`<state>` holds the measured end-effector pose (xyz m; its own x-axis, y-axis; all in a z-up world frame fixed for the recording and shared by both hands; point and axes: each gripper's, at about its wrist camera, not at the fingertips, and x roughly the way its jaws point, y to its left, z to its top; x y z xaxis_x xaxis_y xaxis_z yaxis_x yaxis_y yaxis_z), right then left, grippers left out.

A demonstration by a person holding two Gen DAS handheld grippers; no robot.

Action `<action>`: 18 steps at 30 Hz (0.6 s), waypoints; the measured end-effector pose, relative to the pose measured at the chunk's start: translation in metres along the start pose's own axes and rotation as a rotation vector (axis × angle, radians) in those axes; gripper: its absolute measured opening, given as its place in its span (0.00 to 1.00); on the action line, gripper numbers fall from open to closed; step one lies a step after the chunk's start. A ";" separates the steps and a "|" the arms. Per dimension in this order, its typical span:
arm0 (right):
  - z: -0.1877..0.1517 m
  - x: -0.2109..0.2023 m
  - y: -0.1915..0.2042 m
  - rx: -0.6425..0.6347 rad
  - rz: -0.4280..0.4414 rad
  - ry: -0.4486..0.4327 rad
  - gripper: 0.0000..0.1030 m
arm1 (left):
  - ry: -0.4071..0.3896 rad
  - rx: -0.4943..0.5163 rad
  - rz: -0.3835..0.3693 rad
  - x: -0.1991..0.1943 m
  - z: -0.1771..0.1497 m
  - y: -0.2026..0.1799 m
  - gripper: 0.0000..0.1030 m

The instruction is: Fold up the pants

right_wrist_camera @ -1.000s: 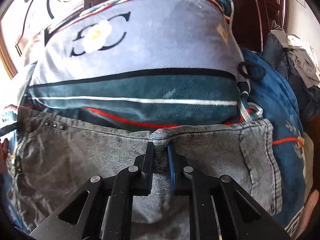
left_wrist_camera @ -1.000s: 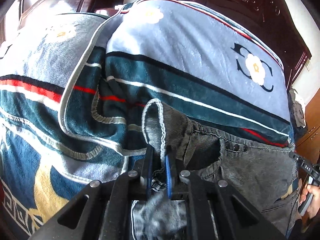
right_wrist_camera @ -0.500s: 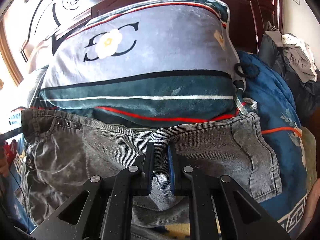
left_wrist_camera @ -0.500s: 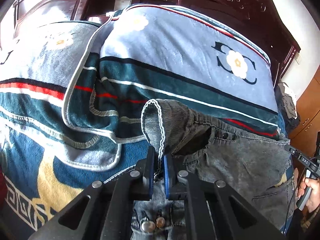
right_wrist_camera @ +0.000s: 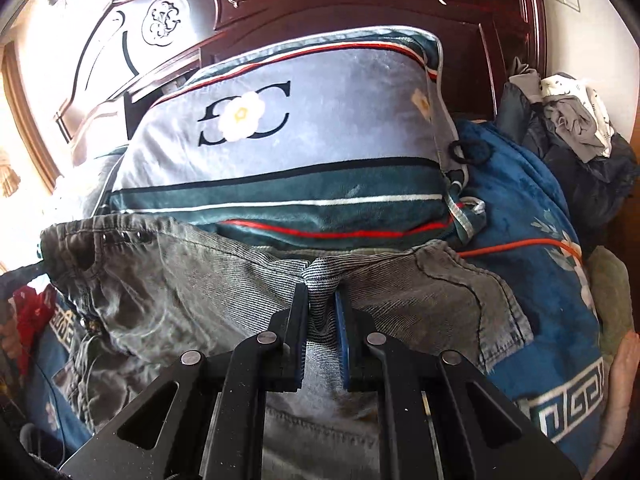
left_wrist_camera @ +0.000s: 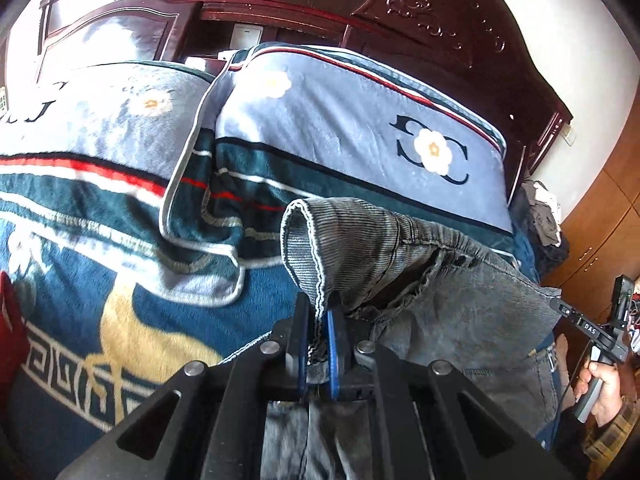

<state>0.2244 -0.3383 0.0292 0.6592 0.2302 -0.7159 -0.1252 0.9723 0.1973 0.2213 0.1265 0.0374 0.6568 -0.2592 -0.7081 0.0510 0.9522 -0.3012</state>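
Observation:
Grey denim pants (left_wrist_camera: pixel 460 308) hang lifted above a bed with a blue patterned blanket. My left gripper (left_wrist_camera: pixel 318 312) is shut on a hemmed edge of the pants, which folds over above the fingers. My right gripper (right_wrist_camera: pixel 322 300) is shut on a bunched fold of the same pants (right_wrist_camera: pixel 192 280), with cloth spreading to both sides. The other hand-held gripper (left_wrist_camera: pixel 600 336) shows at the right edge of the left wrist view.
Two blue-grey pillows with flower logos (left_wrist_camera: pixel 360 136) (right_wrist_camera: pixel 280 140) lean against a dark carved headboard (left_wrist_camera: pixel 400 4). The blue blanket (left_wrist_camera: pixel 120 312) covers the bed. A pile of clothes (right_wrist_camera: pixel 568 120) lies at the far right. A wooden cabinet (left_wrist_camera: pixel 600 232) stands right.
Both grippers have risen and pulled back with the pants, so more of the pillows and headboard shows. Both stay shut on the cloth.

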 end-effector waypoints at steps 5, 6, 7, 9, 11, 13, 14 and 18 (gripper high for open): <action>-0.020 -0.020 0.007 -0.010 0.013 -0.010 0.11 | 0.026 -0.010 -0.013 -0.019 -0.030 0.005 0.09; -0.026 -0.024 0.008 -0.012 0.017 -0.013 0.11 | 0.038 -0.009 -0.013 -0.022 -0.038 0.006 0.09; -0.032 -0.028 0.008 -0.010 0.023 -0.010 0.11 | 0.053 -0.008 -0.017 -0.024 -0.046 0.008 0.09; -0.044 -0.034 0.009 -0.005 0.026 -0.003 0.11 | 0.085 -0.013 -0.022 -0.027 -0.061 0.012 0.09; -0.059 -0.039 0.008 0.011 0.030 0.008 0.11 | 0.109 -0.012 -0.013 -0.030 -0.077 0.016 0.09; -0.076 -0.044 0.005 0.035 0.035 0.026 0.11 | 0.137 -0.008 -0.002 -0.032 -0.089 0.019 0.09; -0.086 -0.045 0.004 0.046 0.035 0.040 0.11 | 0.159 -0.003 0.009 -0.032 -0.094 0.021 0.09; -0.122 -0.043 0.002 0.046 0.013 0.107 0.11 | 0.268 0.031 0.071 -0.021 -0.115 0.031 0.10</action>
<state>0.1051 -0.3417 -0.0215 0.5747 0.2484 -0.7797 -0.0974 0.9668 0.2362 0.1226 0.1428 -0.0297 0.4369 -0.2214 -0.8718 0.0378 0.9729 -0.2281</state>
